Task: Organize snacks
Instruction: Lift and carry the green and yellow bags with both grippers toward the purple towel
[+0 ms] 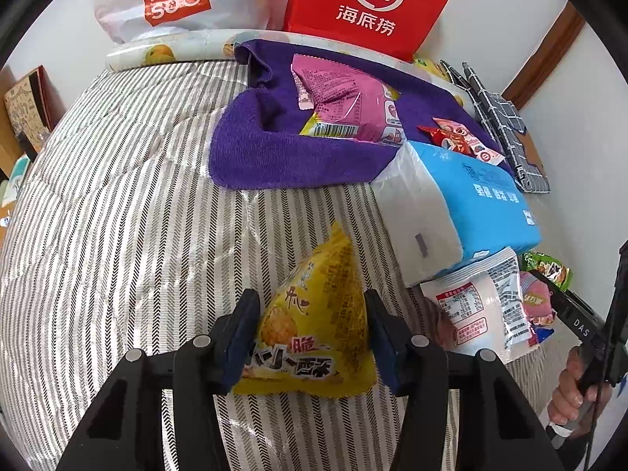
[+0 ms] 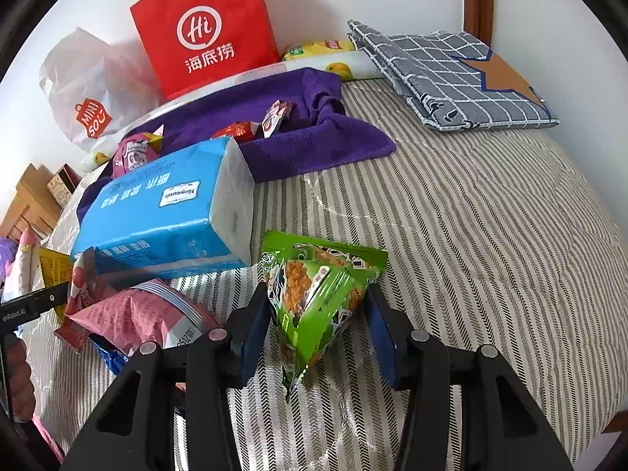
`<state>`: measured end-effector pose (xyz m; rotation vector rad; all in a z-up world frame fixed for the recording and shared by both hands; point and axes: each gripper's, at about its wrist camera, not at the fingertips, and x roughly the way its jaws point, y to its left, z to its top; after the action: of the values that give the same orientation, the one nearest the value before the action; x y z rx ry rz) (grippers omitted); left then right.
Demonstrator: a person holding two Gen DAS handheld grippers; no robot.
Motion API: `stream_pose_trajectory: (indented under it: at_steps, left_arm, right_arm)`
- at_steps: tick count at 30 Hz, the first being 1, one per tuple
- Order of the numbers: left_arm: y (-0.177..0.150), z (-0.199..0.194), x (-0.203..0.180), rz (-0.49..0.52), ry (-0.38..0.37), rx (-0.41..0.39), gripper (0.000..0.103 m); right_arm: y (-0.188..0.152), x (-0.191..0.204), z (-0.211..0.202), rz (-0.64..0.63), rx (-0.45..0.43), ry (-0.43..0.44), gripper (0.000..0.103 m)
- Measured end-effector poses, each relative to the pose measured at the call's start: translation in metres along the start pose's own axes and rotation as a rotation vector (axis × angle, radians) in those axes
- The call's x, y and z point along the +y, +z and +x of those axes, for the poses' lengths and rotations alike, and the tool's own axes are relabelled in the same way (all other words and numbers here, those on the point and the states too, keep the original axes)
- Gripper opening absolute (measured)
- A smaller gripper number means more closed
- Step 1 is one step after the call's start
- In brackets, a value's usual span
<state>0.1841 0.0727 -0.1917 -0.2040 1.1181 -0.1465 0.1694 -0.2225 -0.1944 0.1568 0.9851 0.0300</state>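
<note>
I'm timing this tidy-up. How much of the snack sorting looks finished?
Partly done: a pink packet and small red packets lie on the purple towel. In hand: left gripper around a yellow packet, right gripper around a green one. Left: packets piled beside the tissue pack.
</note>
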Motion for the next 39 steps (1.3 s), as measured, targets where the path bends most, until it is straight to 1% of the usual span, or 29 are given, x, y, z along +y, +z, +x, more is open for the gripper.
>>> stream_pose_trajectory:
  at_steps: [2,7,9,14,20,28,32,39]
  left_arm:
    - [0.0,-0.003,0.0,0.006,-0.004,-0.007,0.049]
    - [-0.001,-0.014,-0.003,0.012,-0.029,-0.024,0.049]
    - [-0.001,-0.017,-0.004,0.012,-0.036,-0.026,0.049]
    - [-0.001,-0.027,-0.008,0.008,-0.08,-0.034,0.049]
    - [-0.001,-0.037,-0.017,0.027,-0.096,-0.055,0.049]
    - [-0.004,-0.047,-0.023,0.028,-0.112,-0.072,0.049]
    - [-0.003,-0.051,-0.028,0.031,-0.134,-0.08,0.049]
    - [-0.001,-0.059,-0.041,0.061,-0.151,-0.097,0.049]
  right_arm:
    - [0.0,0.0,-0.003,-0.007,-0.009,-0.005,0.046]
    - [0.0,-0.005,-0.015,0.016,-0.022,0.014,0.045]
    - [0.0,-0.005,-0.019,0.016,-0.029,0.008,0.045]
    - [0.002,-0.003,-0.038,0.008,-0.07,0.0,0.045]
    - [0.007,0.002,-0.056,-0.011,-0.114,0.009,0.045]
    - [0.01,0.008,-0.064,-0.026,-0.133,0.028,0.045]
    - [0.011,0.014,-0.067,-0.036,-0.142,0.04,0.045]
    - [0.011,0.024,-0.072,-0.054,-0.154,0.066,0.045]
